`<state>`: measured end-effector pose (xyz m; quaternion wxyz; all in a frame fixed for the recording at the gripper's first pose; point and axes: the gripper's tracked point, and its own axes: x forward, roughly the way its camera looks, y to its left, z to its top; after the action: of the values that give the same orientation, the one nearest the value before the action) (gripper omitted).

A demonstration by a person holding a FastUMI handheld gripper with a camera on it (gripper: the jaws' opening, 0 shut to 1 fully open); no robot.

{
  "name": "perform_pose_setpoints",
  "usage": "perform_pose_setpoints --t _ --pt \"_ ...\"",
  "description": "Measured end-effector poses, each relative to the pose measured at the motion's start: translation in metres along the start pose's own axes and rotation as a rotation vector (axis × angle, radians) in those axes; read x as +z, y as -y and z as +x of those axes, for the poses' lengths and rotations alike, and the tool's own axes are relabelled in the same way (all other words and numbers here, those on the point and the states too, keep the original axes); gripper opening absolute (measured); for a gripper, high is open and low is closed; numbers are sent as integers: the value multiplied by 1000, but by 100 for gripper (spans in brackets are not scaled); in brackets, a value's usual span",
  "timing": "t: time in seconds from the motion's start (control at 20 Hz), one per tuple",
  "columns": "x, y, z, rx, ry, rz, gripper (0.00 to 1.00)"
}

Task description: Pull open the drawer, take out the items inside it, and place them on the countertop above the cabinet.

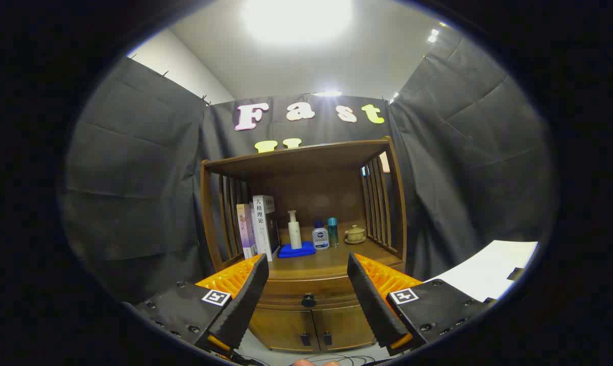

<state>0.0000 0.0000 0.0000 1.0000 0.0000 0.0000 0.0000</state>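
Ahead of the gripper [308, 284], in its own view, stands a wooden cabinet [306, 325] with the drawer [306, 295] shut under the counter [326, 262]; its small dark knob [308, 300] sits between the spread, empty jaws but well beyond them. The knob looks hard, rounded and likely slick, so a pinch squarely across it should hold best. The drawer probably slides stiffly, being wood. On the counter stand books [258, 226], a pump bottle [294, 230] on a blue cloth [296, 250], and a lidded cup [355, 234].
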Motion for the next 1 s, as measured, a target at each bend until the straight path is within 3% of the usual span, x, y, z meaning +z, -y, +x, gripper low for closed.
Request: perform_pose_setpoints --t 0.55,0.85,1.0 --pt "-18 21 6 -28 -16 19 98" --pt "-60 35 24 -37 -93 42 98" --pt "-75 52 33 -79 -108 19 98"
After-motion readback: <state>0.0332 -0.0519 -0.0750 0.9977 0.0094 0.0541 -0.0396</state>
